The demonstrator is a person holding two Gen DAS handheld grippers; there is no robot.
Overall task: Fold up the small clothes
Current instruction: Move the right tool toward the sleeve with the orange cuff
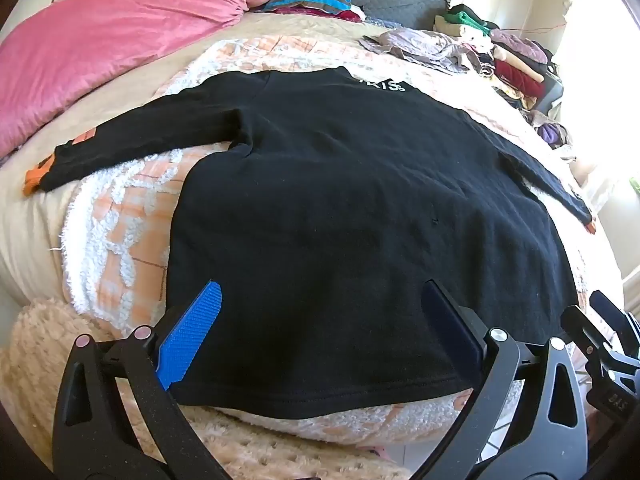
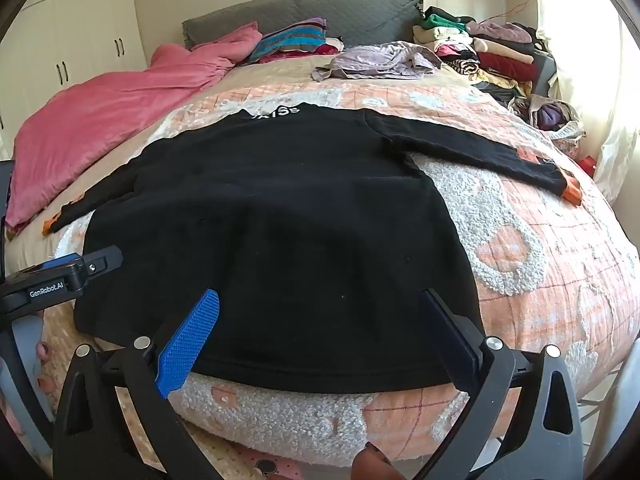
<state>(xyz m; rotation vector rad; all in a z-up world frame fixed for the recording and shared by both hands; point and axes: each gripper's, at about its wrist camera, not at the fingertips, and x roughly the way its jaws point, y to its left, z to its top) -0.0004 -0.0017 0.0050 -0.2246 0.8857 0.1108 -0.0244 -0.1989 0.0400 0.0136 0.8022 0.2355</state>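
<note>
Hovering over black sweater (image 1: 340, 200) hem: left gripper (image 1: 320, 328) and right gripper (image 2: 324, 336) jaws fully spread, holding nothing.

Your left gripper (image 1: 320, 320) hangs wide open over the hem of the black sweater (image 1: 340, 200), which lies flat on the bed (image 1: 120, 220) with both sleeves spread. A pink blanket (image 1: 100, 40) sits far left, piled clothes (image 1: 512, 64) far right.

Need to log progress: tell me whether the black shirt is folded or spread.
Spread. The black shirt lies flat on the bed, both sleeves stretched out sideways, hem straight at the near edge, with no fold visible.
</note>
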